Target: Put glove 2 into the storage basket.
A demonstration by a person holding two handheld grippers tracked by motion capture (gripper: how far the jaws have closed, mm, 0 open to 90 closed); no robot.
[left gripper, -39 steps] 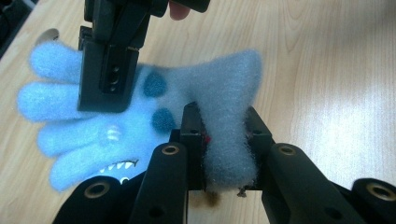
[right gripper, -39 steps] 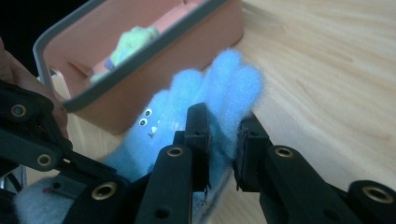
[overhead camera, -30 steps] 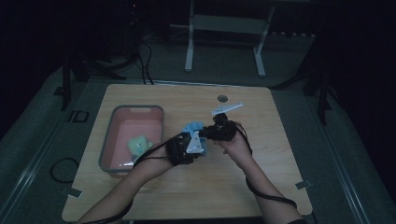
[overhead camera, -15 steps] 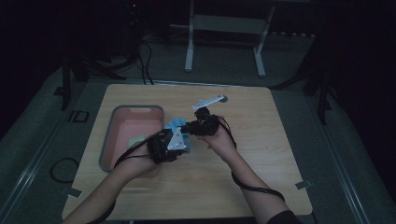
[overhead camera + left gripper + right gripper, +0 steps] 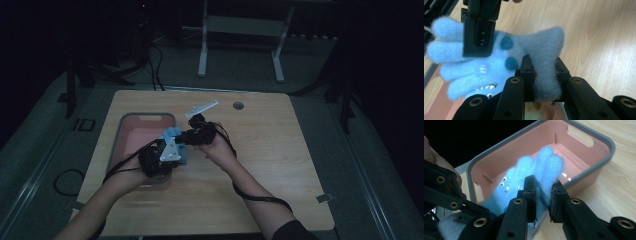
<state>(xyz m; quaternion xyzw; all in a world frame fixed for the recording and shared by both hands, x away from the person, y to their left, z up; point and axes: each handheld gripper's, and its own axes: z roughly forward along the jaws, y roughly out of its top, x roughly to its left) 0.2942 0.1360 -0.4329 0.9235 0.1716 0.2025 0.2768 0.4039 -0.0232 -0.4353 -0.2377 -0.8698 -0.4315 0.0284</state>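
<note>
I am holding a fluffy light-blue glove with a little monster face with both of my tools. My left gripper pinches its cuff tight. My right gripper squeezes one of its soft fingers. The glove hangs in the air between them, right at the edge of the pink plastic tub with the grey rim on the wooden table. So picking it up is done, I think. What is left is to carry it over the tub, let go, and drop it in.
</note>
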